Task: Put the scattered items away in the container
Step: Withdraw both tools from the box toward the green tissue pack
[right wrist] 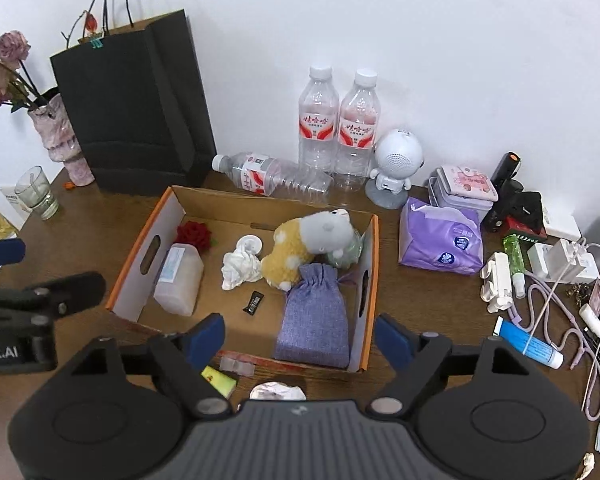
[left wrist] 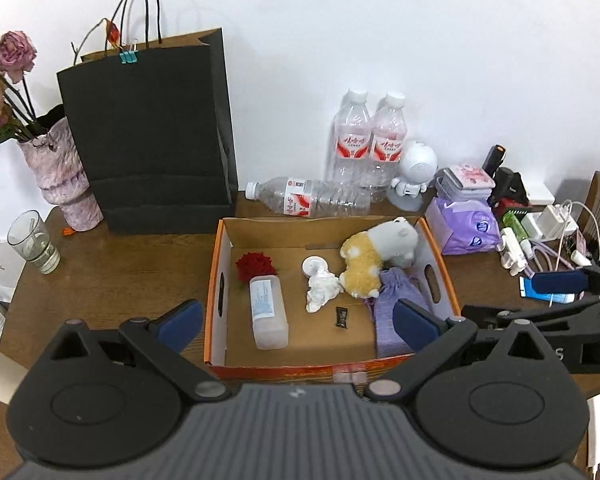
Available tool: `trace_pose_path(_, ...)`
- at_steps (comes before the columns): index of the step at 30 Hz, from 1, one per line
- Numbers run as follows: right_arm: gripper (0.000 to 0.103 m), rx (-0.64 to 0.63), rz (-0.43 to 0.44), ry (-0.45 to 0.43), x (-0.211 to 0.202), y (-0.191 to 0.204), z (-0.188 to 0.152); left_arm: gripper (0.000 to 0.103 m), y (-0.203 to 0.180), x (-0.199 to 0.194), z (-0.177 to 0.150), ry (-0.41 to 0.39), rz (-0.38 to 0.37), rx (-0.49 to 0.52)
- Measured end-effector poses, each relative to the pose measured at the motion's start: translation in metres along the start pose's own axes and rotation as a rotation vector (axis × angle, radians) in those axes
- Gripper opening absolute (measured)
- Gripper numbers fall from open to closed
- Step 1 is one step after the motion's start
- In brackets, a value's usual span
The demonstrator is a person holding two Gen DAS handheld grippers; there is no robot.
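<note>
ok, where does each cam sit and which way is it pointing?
Left wrist: on the left gripper, looking steeply down at the cardboard box; own jaws open, and the right gripper shows at its right edge.
Right wrist: on the right gripper, angled down at the box's right side and the clutter beyond; own jaws open, left gripper at its left edge.
Shared: box, purple pouch, plush toy, water bottles.

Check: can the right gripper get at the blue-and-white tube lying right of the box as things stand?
Probably yes. The right gripper is open and holds nothing, and the tube lies on the table outside the box. A white cable crosses over it and could get pinched along with it.
</note>
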State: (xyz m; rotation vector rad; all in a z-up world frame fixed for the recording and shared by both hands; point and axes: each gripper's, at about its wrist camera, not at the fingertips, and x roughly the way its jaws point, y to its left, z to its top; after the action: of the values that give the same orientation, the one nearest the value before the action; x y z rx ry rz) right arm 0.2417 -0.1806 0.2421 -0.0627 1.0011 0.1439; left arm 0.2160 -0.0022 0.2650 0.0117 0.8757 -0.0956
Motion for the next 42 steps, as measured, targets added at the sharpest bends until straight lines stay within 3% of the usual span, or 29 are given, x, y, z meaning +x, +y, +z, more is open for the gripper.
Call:
trace_pose_path(9,0.082,0.005,0.036,-0.088,-0.014,0.002,-0.024,0.103,-0.005,-0.01,-0.033,-0.095,0.002,-0.002)
trace_pose_path(13,0.084,0.047,0.103,-0.152,-0.009,-0.006,-0.044,0.103,-0.002,-0.006,-0.063,-0.181,0.041,-0.026)
trace_pose_path(17,0.085,0.051,0.129,-0.22,0.004,-0.005,-0.078,0.103,-0.001,0.001,-0.097,-0.28,0.073,-0.031)
trace_pose_path(26,0.085,0.032,0.136,-0.364,0.032,-0.007,-0.16,0.103,-0.005,0.011,-0.18,-0.418,0.093,0.015)
trace_pose_path(37,0.087,0.052,0.186,-0.465,0.026,0.002,-0.294,0.103,-0.015,0.007,-0.317,-0.449,0.109,0.047)
trace_pose_path(42,0.088,0.002,0.186,-0.478,0.024,0.012,-0.335,0.103,-0.011,-0.002,-0.353,-0.437,0.126,0.03)
